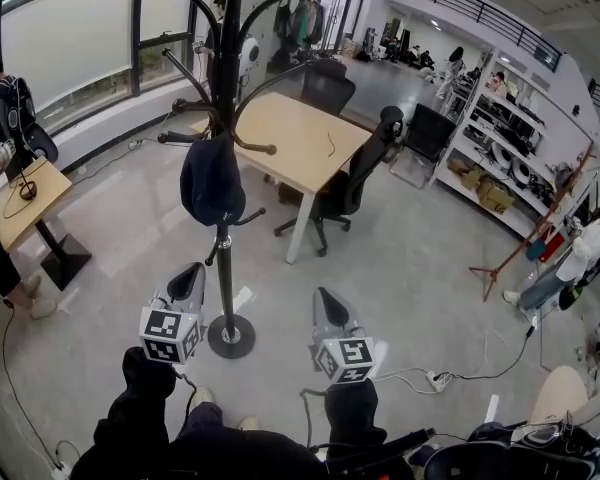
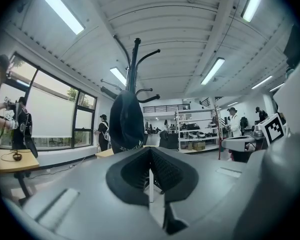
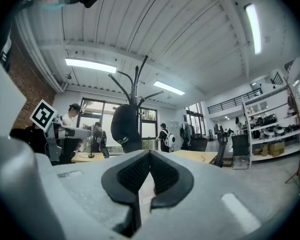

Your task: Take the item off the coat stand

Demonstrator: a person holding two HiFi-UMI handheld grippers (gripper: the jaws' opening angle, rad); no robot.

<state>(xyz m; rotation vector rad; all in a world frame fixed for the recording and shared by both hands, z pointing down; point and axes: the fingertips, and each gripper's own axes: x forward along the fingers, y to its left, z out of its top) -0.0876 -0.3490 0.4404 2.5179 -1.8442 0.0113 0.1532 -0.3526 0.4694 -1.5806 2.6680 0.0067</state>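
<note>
Grey office floor (image 1: 410,268); left gripper (image 1: 189,273) and right gripper (image 1: 324,296) both pinched closed on nothing, on the near side of the coat stand (image 1: 225,268); the dark cap (image 1: 212,180) hangs low on it, farther off; unopened jaws would only shove the cap, and a sideways tug may snag it and rock the stand.

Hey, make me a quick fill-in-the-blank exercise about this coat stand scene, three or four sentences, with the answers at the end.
1. The item hanging on the black coat stand is a dark ____.
2. The left tool has its jaws ____ with nothing between them.
3. In the head view, the stand's round base sits ____ the left tool and the right tool.
4. Beside the wooden table stands a black office ____.
Missing words: cap; shut; between; chair.
</note>
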